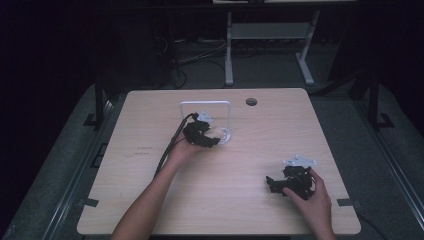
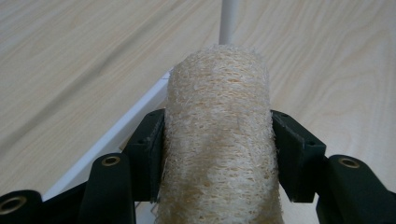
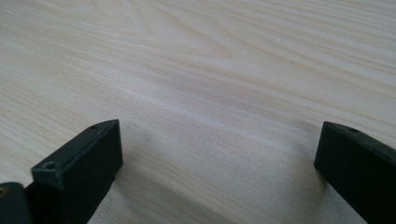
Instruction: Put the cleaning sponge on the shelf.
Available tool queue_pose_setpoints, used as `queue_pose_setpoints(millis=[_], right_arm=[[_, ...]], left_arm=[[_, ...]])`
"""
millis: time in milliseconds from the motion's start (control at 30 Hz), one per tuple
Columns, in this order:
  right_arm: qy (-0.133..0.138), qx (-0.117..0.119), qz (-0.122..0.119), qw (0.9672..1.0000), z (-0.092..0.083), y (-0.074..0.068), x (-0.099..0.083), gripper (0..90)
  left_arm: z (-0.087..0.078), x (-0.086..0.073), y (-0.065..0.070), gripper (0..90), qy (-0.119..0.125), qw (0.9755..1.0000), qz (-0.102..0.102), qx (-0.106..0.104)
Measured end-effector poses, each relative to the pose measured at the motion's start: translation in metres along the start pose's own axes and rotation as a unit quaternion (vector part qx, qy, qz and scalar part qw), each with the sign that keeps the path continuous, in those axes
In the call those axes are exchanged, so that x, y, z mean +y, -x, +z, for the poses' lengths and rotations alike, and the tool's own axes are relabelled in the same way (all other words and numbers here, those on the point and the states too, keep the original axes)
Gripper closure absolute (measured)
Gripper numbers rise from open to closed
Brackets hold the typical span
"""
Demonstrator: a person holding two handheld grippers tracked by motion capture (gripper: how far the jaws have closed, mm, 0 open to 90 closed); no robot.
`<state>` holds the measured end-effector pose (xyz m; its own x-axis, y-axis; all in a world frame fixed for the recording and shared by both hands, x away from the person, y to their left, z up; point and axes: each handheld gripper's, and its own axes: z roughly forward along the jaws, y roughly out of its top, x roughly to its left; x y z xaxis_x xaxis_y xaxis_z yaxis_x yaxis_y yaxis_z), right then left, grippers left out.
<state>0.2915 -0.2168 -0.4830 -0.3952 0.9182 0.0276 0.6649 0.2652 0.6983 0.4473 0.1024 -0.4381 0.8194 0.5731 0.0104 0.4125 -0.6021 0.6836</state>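
Pale wood-grain rectangular desk [image 1: 150, 165]: flat laminate top with rounded corners and a round cable hole [image 1: 251, 102] near the far edge.

Left side. The left black tongs [image 1: 216, 141] are held in the person's left hand [image 1: 182, 150] at the middle of the desk, toward its far half, with a black cable trailing from them toward the near-left. In the left gripper view both jaws press against the flanks of a cream, coarse-fibred loofah cylinder [image 2: 219, 140]; the tongs are clamped on it. The loofah surface is an open, netted weave of dry fibres, rounded at its far end and lying lengthwise between the jaws. Just beyond it stands a white wire frame [image 1: 205, 103], a thin rod bent into a rounded rectangle; one white rod of it rises directly behind the loofah's far end, and a flat white strip runs along the desk beneath the jaws.

Right side. The right black tongs [image 1: 274, 184] lie low over the near-right area of the desk in the person's right hand [image 1: 312, 202], carrying a grey three-cornered plate. In the right gripper view the blocky matt jaws stand wide apart with bare wood grain between them.
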Motion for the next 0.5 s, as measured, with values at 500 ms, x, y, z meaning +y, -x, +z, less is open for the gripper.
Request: queue_pose_setpoints(millis=[500], right_arm=[[0.0, 0.001, 0.0, 1.0, 0.0, 0.0, 0.0, 0.5]], left_arm=[[0.022, 0.003, -0.008, 41.7, -0.026, 0.9995, 0.001, 0.015]])
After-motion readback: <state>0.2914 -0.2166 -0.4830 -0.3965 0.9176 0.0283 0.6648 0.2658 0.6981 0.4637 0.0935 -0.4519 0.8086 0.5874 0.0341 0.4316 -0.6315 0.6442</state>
